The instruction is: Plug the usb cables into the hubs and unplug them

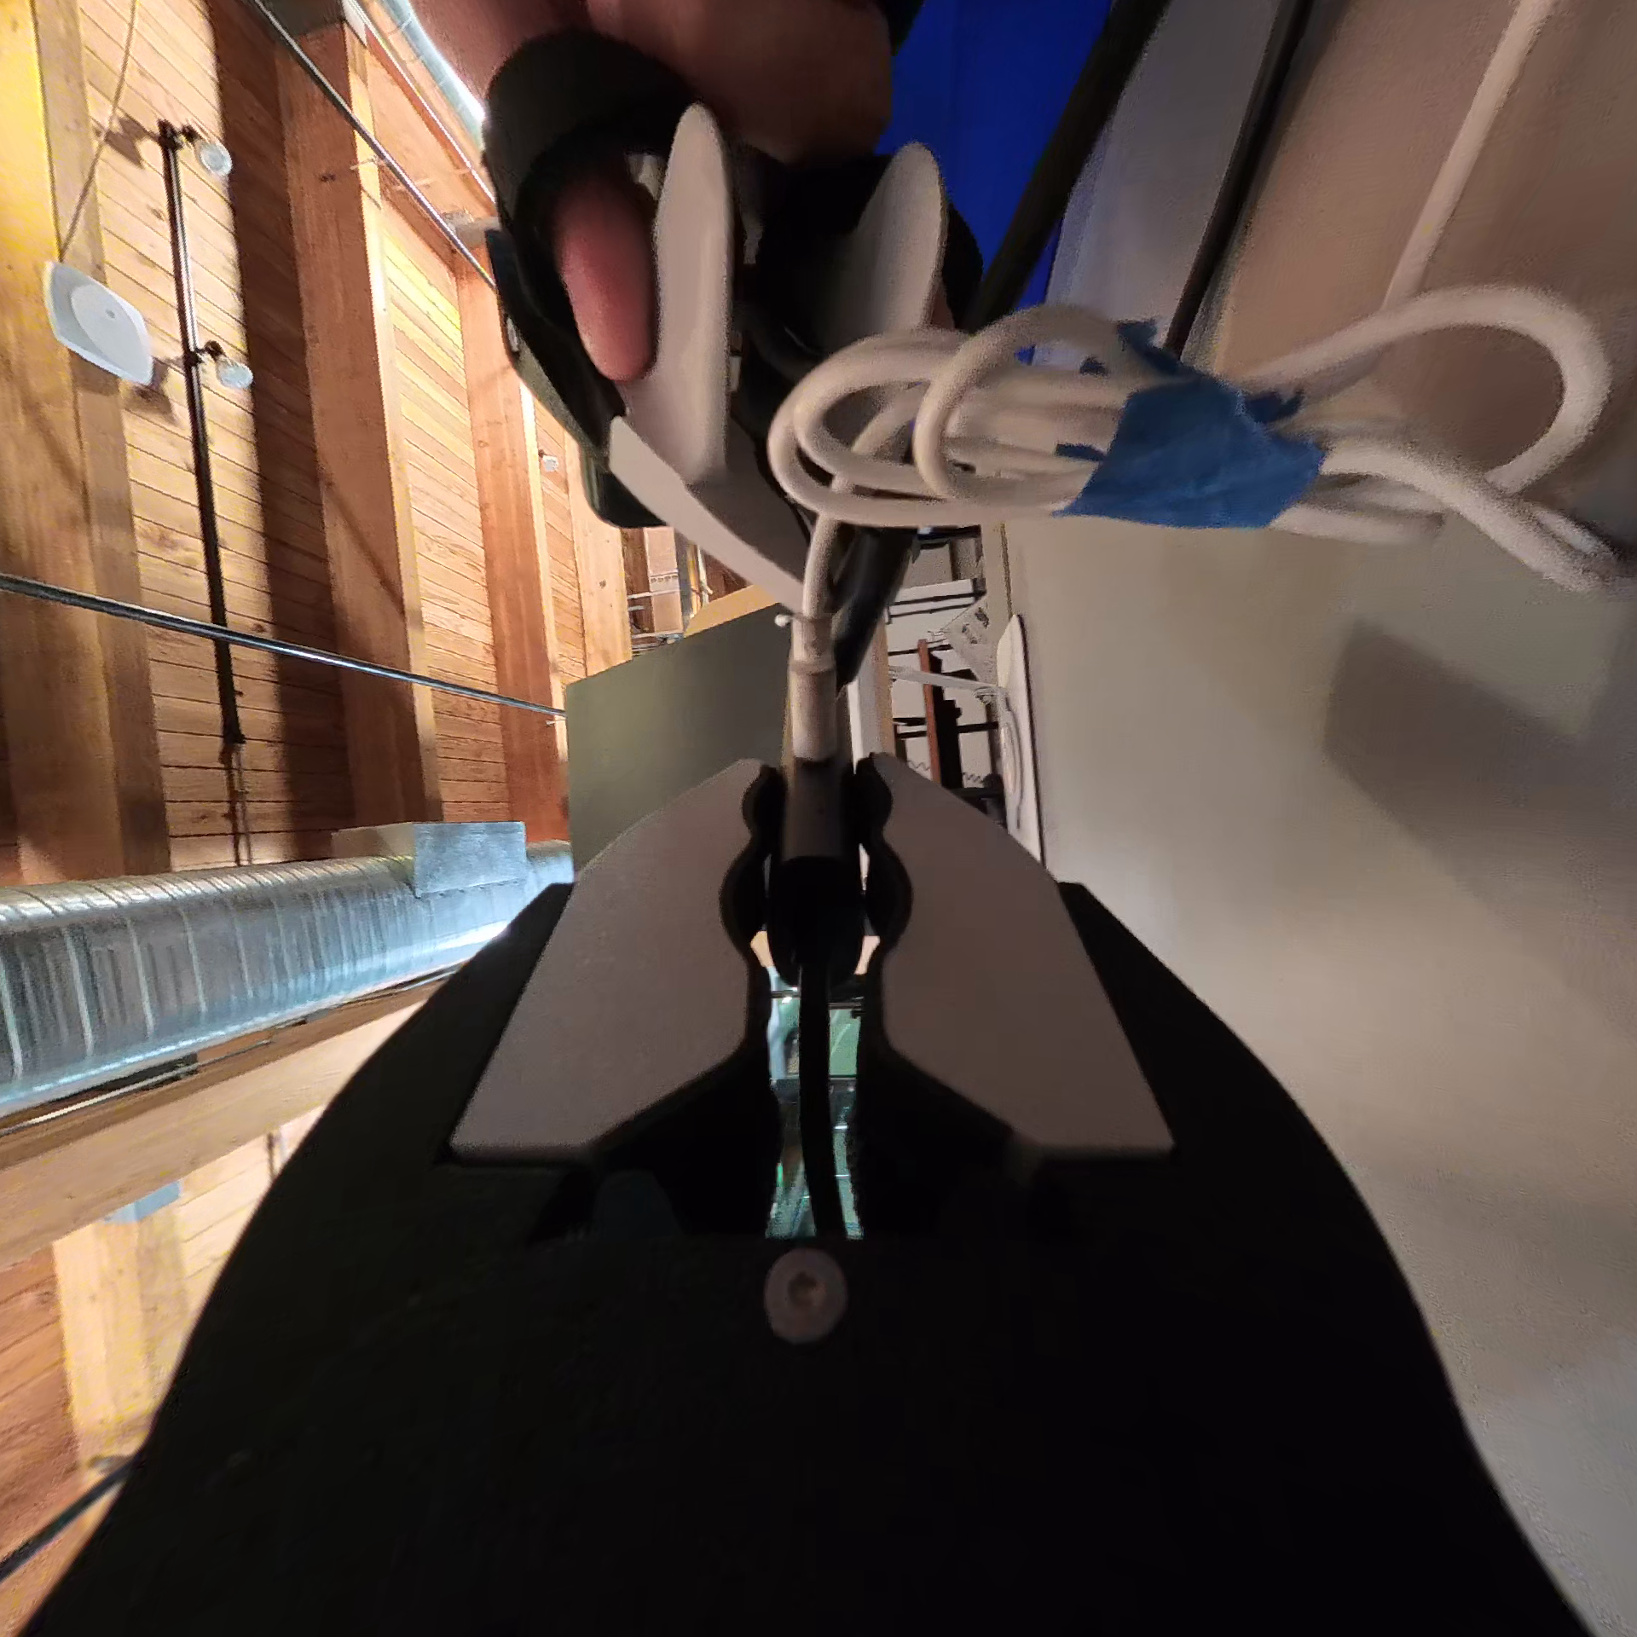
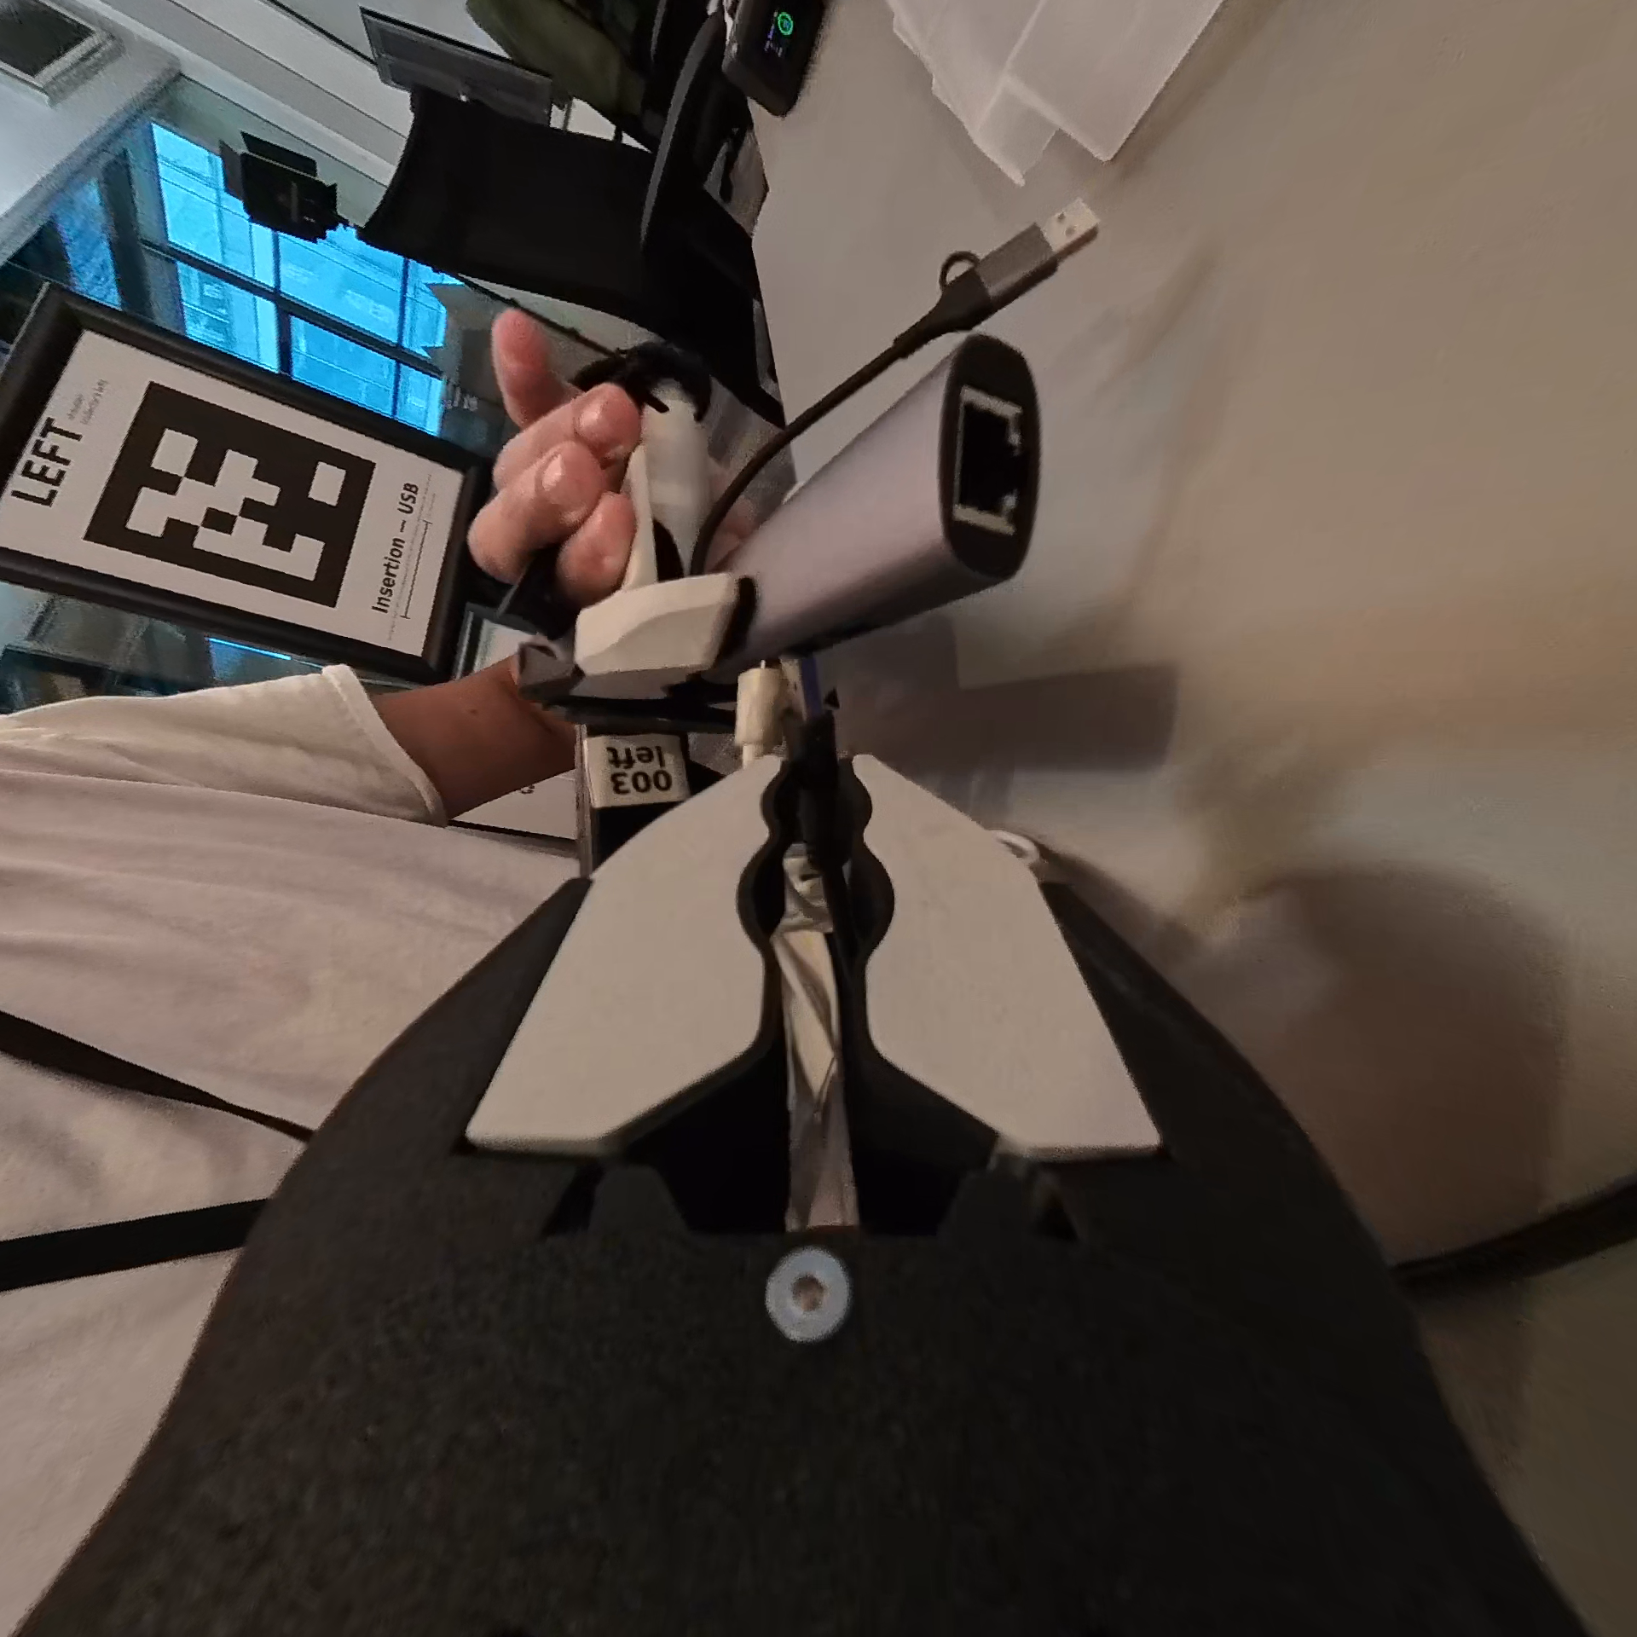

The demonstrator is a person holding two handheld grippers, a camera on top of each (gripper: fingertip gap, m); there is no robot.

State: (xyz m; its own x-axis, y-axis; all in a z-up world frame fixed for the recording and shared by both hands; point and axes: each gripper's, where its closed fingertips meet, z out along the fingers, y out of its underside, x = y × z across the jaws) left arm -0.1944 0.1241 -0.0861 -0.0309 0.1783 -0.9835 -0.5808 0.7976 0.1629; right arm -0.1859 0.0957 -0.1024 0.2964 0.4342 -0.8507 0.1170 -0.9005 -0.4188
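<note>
1. Your left gripper (image 1: 817, 788) is clamped on the grey aluminium hub (image 2: 877, 523); in the left wrist view you see only the hub's dark narrow end (image 1: 815, 850) pinched between the two grey fingers (image 1: 655, 992), with its thin black lead (image 1: 810, 1107) running back through the gap towards the camera.
2. A white USB plug (image 1: 810, 700) sits in the hub just past those fingertips, touching the hub's edge; its white cable is coiled into a bundle bound with blue tape (image 1: 1187, 461), which hangs over the pale tabletop (image 1: 1284, 974).
3. Your right gripper (image 2: 815, 797) is nearly closed around a thin dark piece at its tips; blur keeps you from telling what it is or whether it is truly held.
4. In the right wrist view the hub juts out over the pale table, its network socket end (image 2: 992, 469) facing you, free of any contact on that side.
5. The hub's own grey metal USB connector (image 2: 1032, 257) dangles on its black lead, near the table but apart from the hub body.
6. A folded white sheet (image 2: 1045, 80) lies at the table's far edge, well apart from both grippers.
</note>
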